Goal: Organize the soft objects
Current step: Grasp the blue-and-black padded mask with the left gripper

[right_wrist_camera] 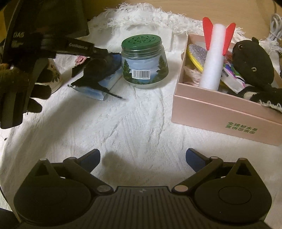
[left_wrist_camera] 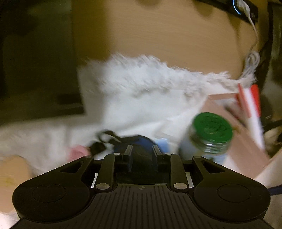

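Pouch (right_wrist_camera: pixel 98 70): dark, pinched between your left gripper's (left_wrist_camera: pixel 142 149) nearly closed fingers, just left of the jar (right_wrist_camera: pixel 144 61). Your right gripper (right_wrist_camera: pixel 142 158) hangs fully spread, empty, over the cloth (right_wrist_camera: pixel 123 119); box (right_wrist_camera: pixel 220 112) beyond its right finger.

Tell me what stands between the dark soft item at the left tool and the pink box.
The green-lidded jar stands upright on the white cloth, right between the dark soft item and the pink box. Past it, only bare cloth shows.

Domestic room: wooden table (right_wrist_camera: pixel 229 10) under a white fringed cloth (right_wrist_camera: pixel 132 109); on the cloth, a keepsake box (right_wrist_camera: pixel 220 112) and scent jar (right_wrist_camera: pixel 144 65).
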The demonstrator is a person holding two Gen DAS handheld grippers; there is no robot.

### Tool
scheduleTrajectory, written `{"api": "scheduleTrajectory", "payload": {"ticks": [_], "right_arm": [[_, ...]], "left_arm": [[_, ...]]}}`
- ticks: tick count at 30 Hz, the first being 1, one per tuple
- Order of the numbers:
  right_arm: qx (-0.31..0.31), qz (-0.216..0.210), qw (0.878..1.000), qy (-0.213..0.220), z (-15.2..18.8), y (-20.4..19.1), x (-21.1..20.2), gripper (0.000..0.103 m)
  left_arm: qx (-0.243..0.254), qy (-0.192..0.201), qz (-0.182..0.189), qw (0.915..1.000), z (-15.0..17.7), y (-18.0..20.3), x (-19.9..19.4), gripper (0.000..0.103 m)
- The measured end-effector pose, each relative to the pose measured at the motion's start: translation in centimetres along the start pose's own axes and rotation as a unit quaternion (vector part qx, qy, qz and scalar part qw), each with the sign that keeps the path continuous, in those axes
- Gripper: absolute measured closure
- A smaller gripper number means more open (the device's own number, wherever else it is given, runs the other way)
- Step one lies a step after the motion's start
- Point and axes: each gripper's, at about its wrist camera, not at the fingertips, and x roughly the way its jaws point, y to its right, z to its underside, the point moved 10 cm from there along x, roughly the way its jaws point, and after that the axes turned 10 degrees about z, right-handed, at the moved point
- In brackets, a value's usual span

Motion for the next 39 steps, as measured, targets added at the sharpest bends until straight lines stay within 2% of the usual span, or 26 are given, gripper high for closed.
{"api": "scheduleTrajectory", "payload": {"ticks": [2, 5, 7, 9, 11, 15, 18, 23, 28, 32, 36, 39], "right_arm": [[-0.005, -0.001, 1.000, -0.001, 0.0, 0.1, 0.0, 0.000], [-0.013, -0.007, 1.000, 0.001, 0.1, 0.2, 0.0, 0.000], [-0.017, -0.010, 1.000, 0.003, 0.2, 0.2, 0.0, 0.000], [-0.018, -0.011, 1.000, 0.004, 0.2, 0.1, 0.0, 0.000], [-0.019, -0.010, 1.000, 0.006, 0.2, 0.1, 0.0, 0.000], [-0.020, -0.007, 1.000, 0.010, 0.3, 0.0, -0.1, 0.000], [-0.016, -0.003, 1.000, 0.011, 0.3, -0.1, -0.2, 0.000], [-0.040, 0.019, 0.999, 0.005, 0.4, -0.6, 0.1, 0.000], [-0.058, 0.025, 0.998, 0.007, 0.4, -0.8, 0.2, 0.000], [-0.051, 0.023, 0.998, 0.009, -0.4, -0.4, -0.3, 0.010], [-0.052, 0.032, 0.997, 0.047, -2.5, -0.1, -2.2, 0.010], [-0.054, 0.005, 0.995, 0.084, -5.4, -1.0, -4.3, 0.010]], "left_arm": [[0.013, 0.001, -0.028, 0.9995, 0.1, -0.5, -0.3, 0.077], [-0.013, -0.027, -0.003, 0.9996, 0.9, -0.7, 0.6, 0.065], [-0.003, -0.031, -0.004, 0.9995, 1.0, -0.7, 0.8, 0.040], [-0.008, -0.046, 0.003, 0.9989, 1.3, -0.5, 1.4, 0.024], [-0.007, -0.044, 0.026, 0.9987, 1.4, 0.0, 1.7, 0.023], [-0.014, -0.030, 0.015, 0.9993, 1.5, -0.3, 1.6, 0.025], [-0.052, -0.042, 0.004, 0.9978, 2.2, -1.8, 2.5, 0.019], [-0.118, -0.051, 0.038, 0.9910, 2.6, -3.1, 3.4, 0.018], [-0.112, -0.062, 0.051, 0.9905, 2.7, -2.8, 3.0, 0.021], [-0.102, -0.052, 0.041, 0.9926, 2.6, -2.5, 1.2, 0.021], [-0.098, -0.034, 0.049, 0.9934, 2.4, -2.0, -2.1, 0.021], [-0.113, -0.018, 0.059, 0.9917, 2.7, -1.7, -5.5, 0.021]]}}
